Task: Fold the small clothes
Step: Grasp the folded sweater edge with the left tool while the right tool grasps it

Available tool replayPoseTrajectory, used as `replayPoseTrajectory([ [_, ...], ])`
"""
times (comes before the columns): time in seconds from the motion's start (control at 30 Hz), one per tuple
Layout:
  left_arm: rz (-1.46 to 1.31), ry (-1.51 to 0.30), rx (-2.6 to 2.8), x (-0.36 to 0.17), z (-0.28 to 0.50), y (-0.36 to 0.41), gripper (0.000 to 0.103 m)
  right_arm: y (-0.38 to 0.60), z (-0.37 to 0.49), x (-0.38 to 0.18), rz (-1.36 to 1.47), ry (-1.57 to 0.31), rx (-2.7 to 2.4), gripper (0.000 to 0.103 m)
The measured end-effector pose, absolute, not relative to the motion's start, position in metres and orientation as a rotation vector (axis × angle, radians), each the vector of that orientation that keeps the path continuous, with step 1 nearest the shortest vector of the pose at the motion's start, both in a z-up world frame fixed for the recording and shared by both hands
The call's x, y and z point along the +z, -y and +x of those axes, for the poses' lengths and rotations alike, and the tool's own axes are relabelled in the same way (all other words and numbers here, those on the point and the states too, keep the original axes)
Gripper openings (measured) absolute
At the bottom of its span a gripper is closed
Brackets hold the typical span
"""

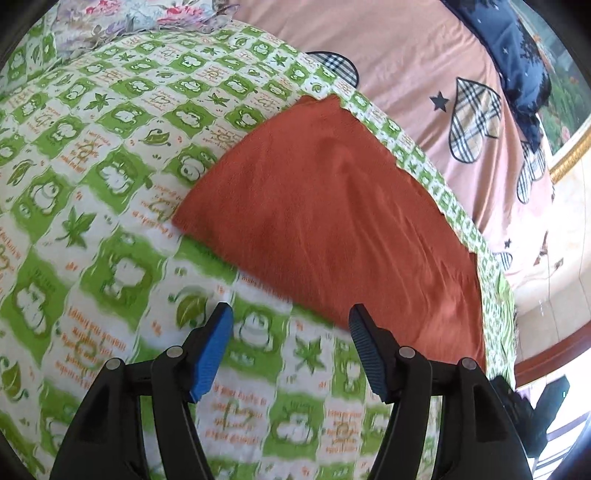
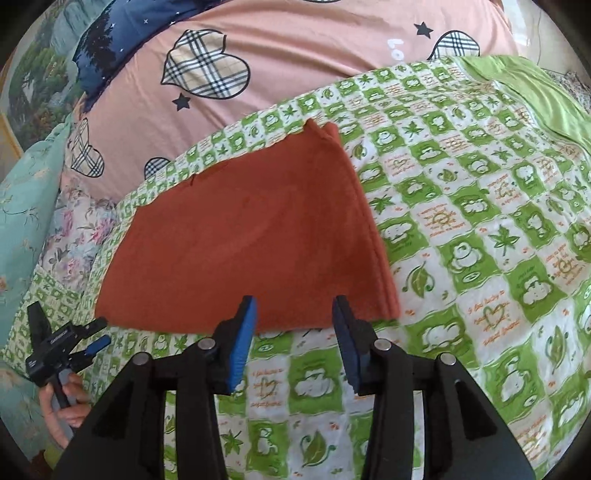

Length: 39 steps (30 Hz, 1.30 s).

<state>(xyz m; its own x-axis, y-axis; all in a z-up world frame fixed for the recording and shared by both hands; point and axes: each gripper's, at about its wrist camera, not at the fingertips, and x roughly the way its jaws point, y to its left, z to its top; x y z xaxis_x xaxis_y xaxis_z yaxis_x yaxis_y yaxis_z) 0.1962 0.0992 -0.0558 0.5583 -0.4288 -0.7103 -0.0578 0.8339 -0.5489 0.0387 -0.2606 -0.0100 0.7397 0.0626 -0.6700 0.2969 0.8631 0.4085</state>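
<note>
A rust-orange folded garment (image 1: 332, 221) (image 2: 251, 240) lies flat on a green-and-white frog-print blanket (image 1: 110, 184) (image 2: 461, 221). In the left wrist view my left gripper (image 1: 290, 314) stands open just short of the garment's near edge, and its right fingertip (image 1: 360, 325) overlaps that edge. Nothing is held between its blue pads. My right gripper (image 2: 294, 302) is open at the garment's near edge with its pads apart from the cloth. The right wrist view also shows the left gripper (image 2: 70, 339) at the lower left, held by a hand (image 2: 62, 410).
Beyond the blanket lies a pink sheet with plaid hearts (image 1: 424, 74) (image 2: 295, 55), with a navy pillow (image 1: 517, 55) (image 2: 110, 48) on it. A floral pillow (image 1: 129, 18) (image 2: 77, 225) and a teal cushion (image 2: 26, 206) lie nearby. The bed's edge and floor (image 1: 554, 325) show at right.
</note>
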Motion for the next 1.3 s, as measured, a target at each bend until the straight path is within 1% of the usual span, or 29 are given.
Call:
replayPoseTrajectory([
  [0.13,-0.607,-0.976,-0.21,-0.061,0.221,-0.102,0.066,0.256,0.041,-0.007,0.525,-0.736,-0.113,0.045],
  [0.37,-0.687,-0.944,-0.184,-0.064,0.257,-0.116,0.067,0.257,0.044,-0.005,0.539,-0.733,-0.095,0.049],
  [0.5,-0.667,-0.922,-0.157,-0.063,0.27,-0.116,0.063,0.265,0.054,-0.006,0.557,-0.738,-0.083,0.049],
  [0.53,-0.65,-0.914,-0.139,-0.061,0.272,-0.115,0.054,0.267,0.056,-0.005,0.561,-0.736,-0.076,0.049],
  [0.57,-0.632,-0.91,-0.129,-0.06,0.274,-0.113,0.04,0.269,0.06,-0.005,0.566,-0.735,-0.069,0.049],
  [0.6,-0.618,-0.909,-0.131,-0.059,0.276,-0.111,0.031,0.271,0.063,-0.005,0.574,-0.734,-0.058,0.049],
  [0.63,-0.605,-0.909,-0.145,-0.057,0.278,-0.109,0.016,0.275,0.068,-0.006,0.596,-0.731,-0.038,0.049],
  [0.67,-0.587,-0.905,-0.147,-0.052,0.279,-0.105,0.013,0.279,0.071,-0.007,0.613,-0.731,-0.028,0.049],
  [0.83,-0.508,-0.829,-0.227,-0.007,0.267,-0.075,0.009,0.296,0.095,-0.006,0.668,-0.749,0.033,0.049],
  [0.93,-0.404,-0.802,-0.319,0.021,0.261,-0.033,0.009,0.304,0.111,-0.005,0.722,-0.756,0.104,0.049],
  [1.03,-0.265,-0.802,-0.402,0.029,0.252,0.021,0.009,0.309,0.129,-0.005,0.759,-0.781,0.154,0.049],
  [1.13,-0.113,-0.803,-0.449,0.018,0.237,0.071,0.009,0.308,0.15,-0.008,0.782,-0.812,0.186,0.05],
  [1.17,-0.061,-0.815,-0.457,0.01,0.233,0.087,0.009,0.305,0.158,-0.009,0.79,-0.822,0.209,0.056],
  [1.2,-0.034,-0.825,-0.462,0.003,0.23,0.096,0.009,0.301,0.166,-0.011,0.804,-0.828,0.233,0.064],
  [1.27,-0.006,-0.861,-0.479,-0.014,0.228,0.111,0.009,0.292,0.184,-0.015,0.825,-0.841,0.274,0.071],
  [1.3,0.006,-0.872,-0.469,-0.021,0.227,0.115,0.009,0.284,0.196,-0.017,0.827,-0.856,0.29,0.071],
])
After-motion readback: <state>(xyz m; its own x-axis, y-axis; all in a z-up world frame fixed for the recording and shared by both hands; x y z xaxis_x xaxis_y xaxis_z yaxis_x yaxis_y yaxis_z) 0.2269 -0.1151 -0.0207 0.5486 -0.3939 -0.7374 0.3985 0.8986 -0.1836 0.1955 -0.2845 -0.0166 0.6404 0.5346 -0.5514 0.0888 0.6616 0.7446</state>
